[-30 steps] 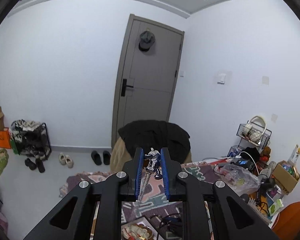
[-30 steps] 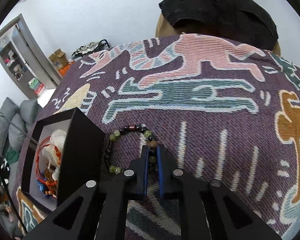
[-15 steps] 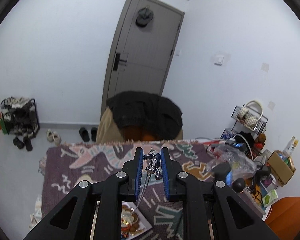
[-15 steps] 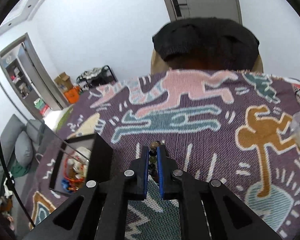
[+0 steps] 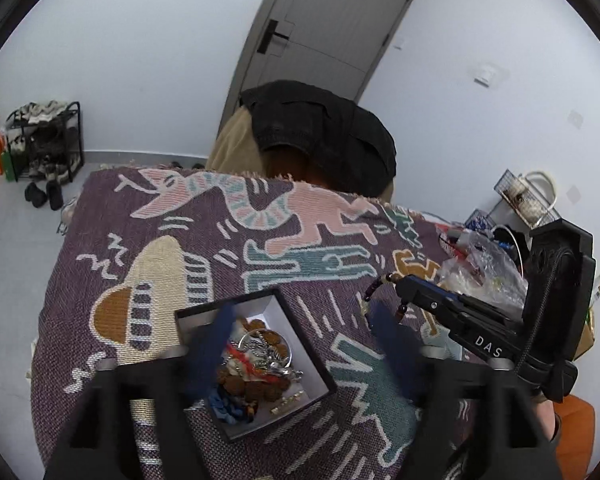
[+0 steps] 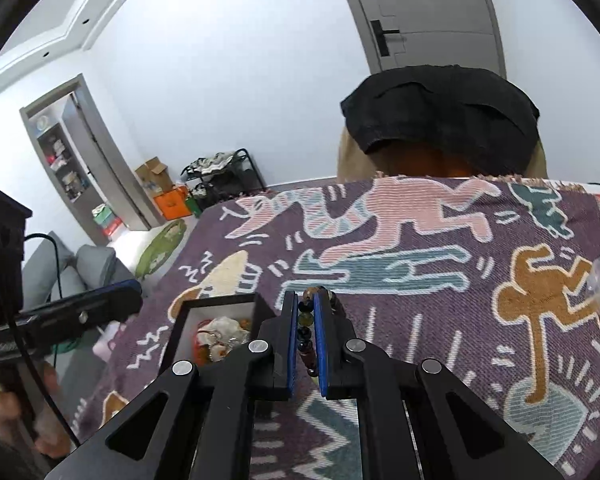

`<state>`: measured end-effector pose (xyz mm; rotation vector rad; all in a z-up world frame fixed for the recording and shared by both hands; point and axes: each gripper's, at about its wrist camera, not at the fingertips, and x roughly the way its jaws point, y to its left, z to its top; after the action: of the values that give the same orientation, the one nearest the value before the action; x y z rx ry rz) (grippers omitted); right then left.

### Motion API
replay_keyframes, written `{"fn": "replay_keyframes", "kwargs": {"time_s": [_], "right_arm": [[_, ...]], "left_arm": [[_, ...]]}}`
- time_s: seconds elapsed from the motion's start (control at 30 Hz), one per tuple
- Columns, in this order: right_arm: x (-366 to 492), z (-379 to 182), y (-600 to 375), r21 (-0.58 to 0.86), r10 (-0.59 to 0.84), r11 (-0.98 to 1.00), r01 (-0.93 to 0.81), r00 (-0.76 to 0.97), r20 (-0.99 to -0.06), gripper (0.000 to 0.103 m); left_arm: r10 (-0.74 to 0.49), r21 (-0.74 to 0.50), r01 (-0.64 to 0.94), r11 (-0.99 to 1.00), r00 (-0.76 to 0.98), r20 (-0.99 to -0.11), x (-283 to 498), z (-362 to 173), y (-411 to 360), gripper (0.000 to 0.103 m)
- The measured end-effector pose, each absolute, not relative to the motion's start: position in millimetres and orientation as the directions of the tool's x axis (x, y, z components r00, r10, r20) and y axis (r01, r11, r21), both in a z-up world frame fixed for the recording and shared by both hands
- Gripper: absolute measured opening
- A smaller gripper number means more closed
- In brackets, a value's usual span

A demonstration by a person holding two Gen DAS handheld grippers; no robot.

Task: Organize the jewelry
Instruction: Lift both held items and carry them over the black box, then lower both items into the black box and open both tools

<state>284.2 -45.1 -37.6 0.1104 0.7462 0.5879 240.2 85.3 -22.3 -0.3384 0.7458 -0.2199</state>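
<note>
- Since a second ago the left claw [image 5: 300, 344] has dropped from facing the door to hanging over the box [image 5: 324, 376], and its charm is gone from between the fingers.
- Its jaws are opening, blurred, with nothing between them.
- The right claw [image 6: 306, 336] is pressed together on a bead bracelet [image 6: 305, 320], lifted off the blanket [image 6: 420, 320] beside the box.
- Jewelry [image 5: 256, 368] lies heaped in the box.

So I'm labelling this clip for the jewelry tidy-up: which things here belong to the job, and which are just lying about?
Part of the job:
- black box with jewelry inside
- bead bracelet, clamped in the right gripper
- left gripper, jaws opening over the box, nothing between them

Just lying about:
- patterned blanket
- plastic bag
- shoe rack
- wire basket
</note>
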Motion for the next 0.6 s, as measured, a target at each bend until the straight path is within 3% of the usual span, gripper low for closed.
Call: {"fn": "replay_keyframes", "kwargs": {"time_s": [0.6], "right_arm": [[273.9,-41.1,22.0,0.327,0.635,0.746,-0.58,0.469,-0.614,0.009]], "left_arm": [[-0.207,-0.442,-0.124,0.888,0.752,-0.626,217.8,-39.3,163.2,0.085]]}}
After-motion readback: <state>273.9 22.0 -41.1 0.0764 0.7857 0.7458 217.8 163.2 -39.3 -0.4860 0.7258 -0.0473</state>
